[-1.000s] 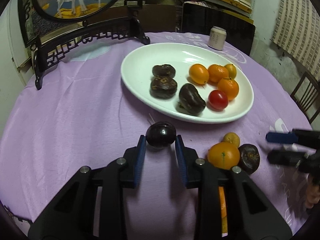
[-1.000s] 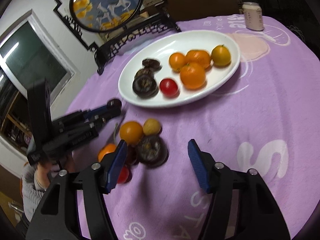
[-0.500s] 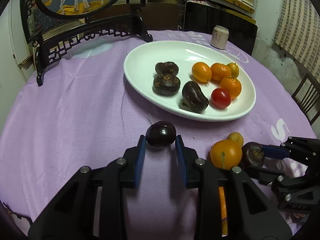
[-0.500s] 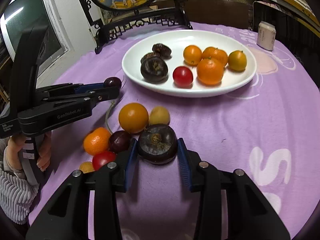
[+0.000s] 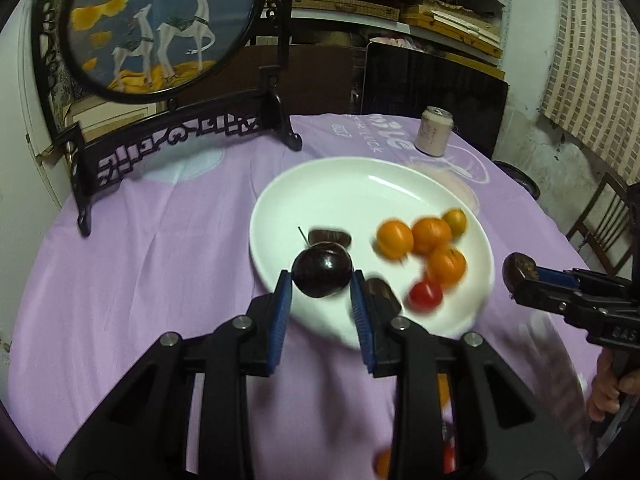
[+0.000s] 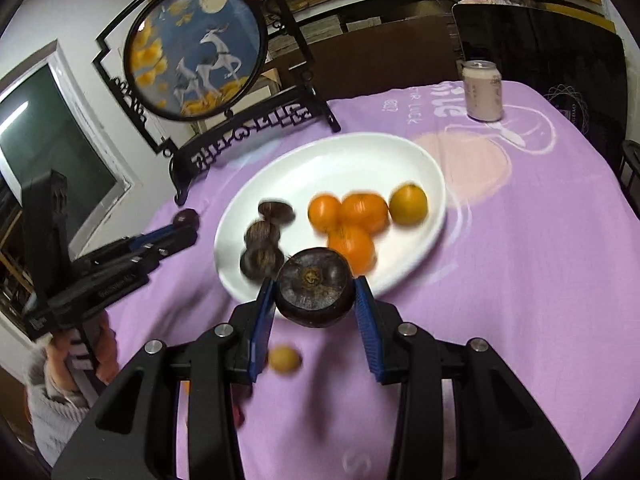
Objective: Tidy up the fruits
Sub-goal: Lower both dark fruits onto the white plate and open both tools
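My left gripper is shut on a shiny dark purple fruit and holds it in the air over the near rim of the white plate. My right gripper is shut on a larger dark brown fruit, lifted above the cloth at the plate's near edge. The plate holds several orange fruits, a red tomato and dark brown fruits. The right gripper also shows in the left wrist view, the left gripper in the right wrist view.
A small yellow fruit lies on the purple tablecloth below my right gripper. More loose fruits are mostly hidden under the grippers. A pink can stands behind the plate. A black framed deer screen stands at the back left.
Both grippers have lifted their dark fruits off the cloth and moved forward to the plate's near edge. The loose fruit pile has dropped below and behind them.
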